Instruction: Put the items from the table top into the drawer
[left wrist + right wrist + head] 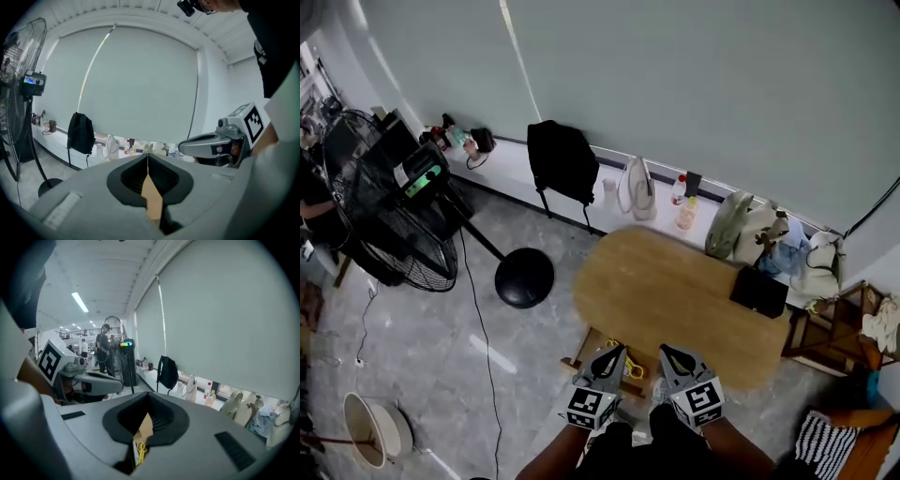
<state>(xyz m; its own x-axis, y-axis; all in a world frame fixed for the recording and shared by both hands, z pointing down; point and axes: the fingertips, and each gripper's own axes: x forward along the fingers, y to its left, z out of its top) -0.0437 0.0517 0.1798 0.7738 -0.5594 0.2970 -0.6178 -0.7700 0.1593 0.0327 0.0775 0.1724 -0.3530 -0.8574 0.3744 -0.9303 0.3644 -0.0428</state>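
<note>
The oval wooden table (pixel 666 281) carries one black pouch (pixel 758 292) near its right end. Under the table's near edge a wooden drawer (pixel 578 359) stands pulled out, with a yellow-handled pair of scissors (pixel 628 367) inside. Both grippers hang side by side above the drawer, pointing toward the table. My left gripper (pixel 616 350) is shut with nothing between its pads (pixel 148 154). My right gripper (pixel 667 350) is also shut and empty (pixel 149 394). Below its jaws, the right gripper view shows the yellow scissors (pixel 139 451) in the drawer.
A large black standing fan (pixel 384 216) and its round base (pixel 524 277) stand on the floor to the left. A black backpack (pixel 562 159), a white bag (pixel 636 192), bottles (pixel 684 211) and more bags line the window ledge. A wooden shelf (pixel 834 328) stands at the right.
</note>
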